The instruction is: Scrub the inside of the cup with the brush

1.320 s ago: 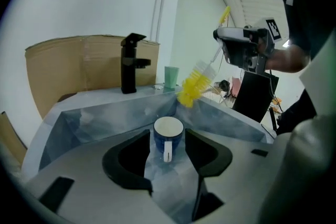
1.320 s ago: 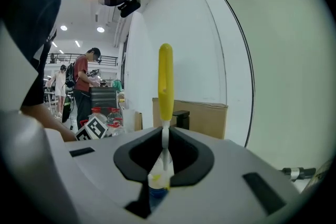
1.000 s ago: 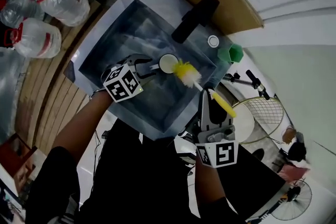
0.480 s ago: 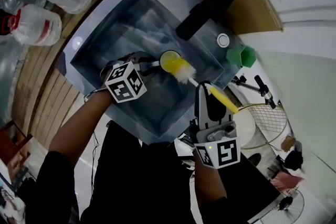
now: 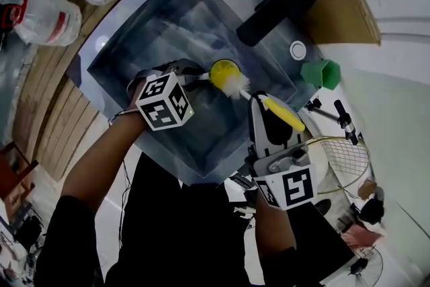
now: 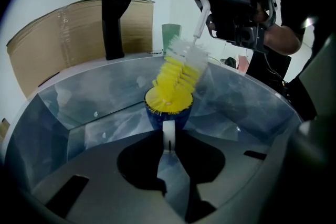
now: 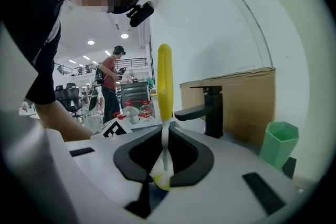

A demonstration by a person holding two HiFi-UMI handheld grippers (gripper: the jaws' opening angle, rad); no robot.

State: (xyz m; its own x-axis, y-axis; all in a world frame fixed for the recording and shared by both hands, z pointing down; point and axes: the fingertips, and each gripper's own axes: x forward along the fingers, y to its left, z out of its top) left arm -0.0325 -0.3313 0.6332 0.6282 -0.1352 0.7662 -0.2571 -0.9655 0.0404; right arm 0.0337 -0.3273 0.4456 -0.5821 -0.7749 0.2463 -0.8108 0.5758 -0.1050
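One dark blue cup (image 6: 181, 116), white handle, mouth packed with yellow bristles: inside grey steel sink (image 5: 134, 44), clear of all walls, most open room toward the left corner. Yellow-and-white bristle brush (image 6: 179, 72), head tilted into cup. Left gripper (image 6: 168, 137): jaws closing, handle between them. Right gripper (image 7: 166, 145): jaws pinching brush stem.

Left hand-held gripper (image 6: 168, 140): jaws closing, the white handle of the blue cup (image 6: 157, 119) between the tips. The cup stands upright in the steel sink (image 6: 79, 107). Brush (image 6: 178, 78) leans right, its yellow bristle head filling the cup mouth. Right hand-held gripper (image 6: 206, 10) pinches the brush stem from above. Black faucet (image 6: 114, 16) and green beaker (image 6: 170, 34) stand behind, cardboard (image 6: 63, 39) beyond.
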